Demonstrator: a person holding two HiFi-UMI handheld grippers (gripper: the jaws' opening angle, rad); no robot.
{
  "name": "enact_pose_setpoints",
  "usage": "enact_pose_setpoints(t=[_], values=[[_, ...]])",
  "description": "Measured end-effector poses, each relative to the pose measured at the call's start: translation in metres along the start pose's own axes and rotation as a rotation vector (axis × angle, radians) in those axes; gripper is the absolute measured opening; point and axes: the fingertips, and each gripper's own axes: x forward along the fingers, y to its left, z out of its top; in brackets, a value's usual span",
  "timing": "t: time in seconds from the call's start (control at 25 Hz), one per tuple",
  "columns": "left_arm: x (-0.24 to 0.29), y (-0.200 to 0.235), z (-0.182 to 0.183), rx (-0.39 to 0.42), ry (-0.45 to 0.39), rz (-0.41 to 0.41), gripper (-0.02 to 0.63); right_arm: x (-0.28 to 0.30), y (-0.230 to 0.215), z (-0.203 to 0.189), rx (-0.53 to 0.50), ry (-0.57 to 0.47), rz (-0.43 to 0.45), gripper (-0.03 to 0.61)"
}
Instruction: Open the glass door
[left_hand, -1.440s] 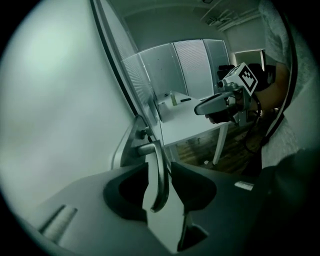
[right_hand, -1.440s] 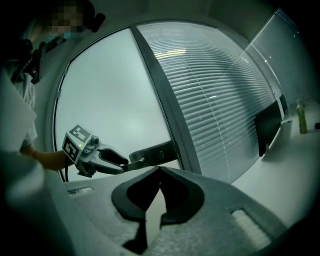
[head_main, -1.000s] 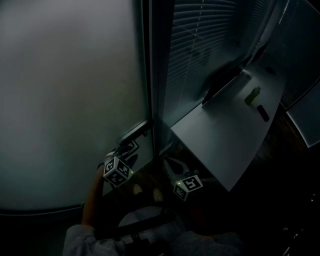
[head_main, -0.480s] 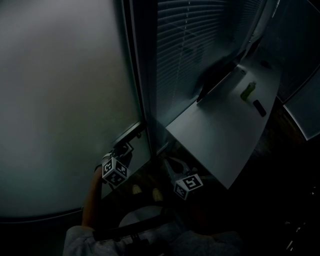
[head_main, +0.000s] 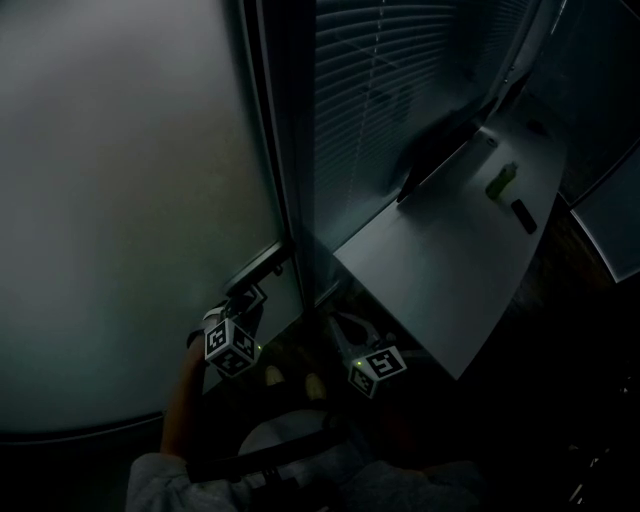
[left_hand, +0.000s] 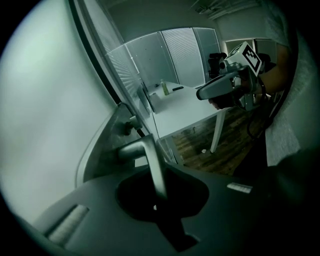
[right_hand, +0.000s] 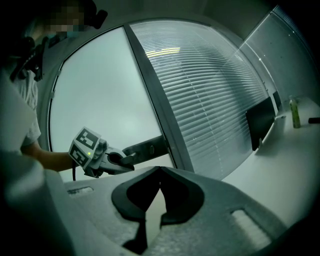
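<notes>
The frosted glass door (head_main: 130, 200) fills the left of the head view, with a metal lever handle (head_main: 262, 268) at its right edge. My left gripper (head_main: 240, 302) is at that handle. In the left gripper view the lever (left_hand: 150, 160) runs down between the jaws of my left gripper (left_hand: 157, 197), which are closing and pinch it. My right gripper (head_main: 342, 328) hangs to the right of the door frame, apart from the handle. Its jaws (right_hand: 159, 172) meet at the tips with nothing between them. The left gripper (right_hand: 122, 160) also shows at the handle plate (right_hand: 147, 146).
A dark door frame (head_main: 275, 150) separates the door from a glass wall with blinds (head_main: 400, 80). Behind it stands a white desk (head_main: 450, 270) with a monitor (head_main: 435, 150), a green bottle (head_main: 502, 182) and a small black object (head_main: 522, 215). The floor is dark wood.
The head view has swung, so the door frame sits further left than a second ago. The left gripper has stayed at the handle and the right gripper has kept still.
</notes>
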Motion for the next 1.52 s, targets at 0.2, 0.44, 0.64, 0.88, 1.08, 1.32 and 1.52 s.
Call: enact_pose_setpoints(t=[0.2,0.44,0.64,0.88,1.08,1.32,1.52], values=[[0.003,-0.003,0.000,-0.039,-0.055,-0.014,0.005,0.004,0.002,0.000,0.005,0.006,0.013,0.002],[0.005,-0.003,0.002,-0.056,-0.127,0.006,0.003,0.008,0.000,0.003,-0.002,0.007,0.018,0.002],[0.006,-0.003,0.003,-0.066,-0.161,0.017,0.003,0.012,-0.005,0.002,-0.014,0.006,0.019,0.002],[0.008,-0.004,0.003,-0.076,-0.210,0.031,0.002,0.017,-0.006,0.004,-0.022,0.016,0.021,0.002],[0.032,-0.011,-0.006,-0.056,-0.187,0.038,-0.002,0.024,-0.007,0.004,-0.022,0.023,0.015,0.002],[0.036,-0.009,-0.003,-0.156,-0.274,0.074,-0.002,0.026,-0.014,0.006,-0.027,0.012,-0.007,0.002],[0.037,-0.006,-0.001,-0.166,-0.295,0.089,-0.002,0.028,-0.020,0.009,-0.040,0.008,-0.012,0.002]])
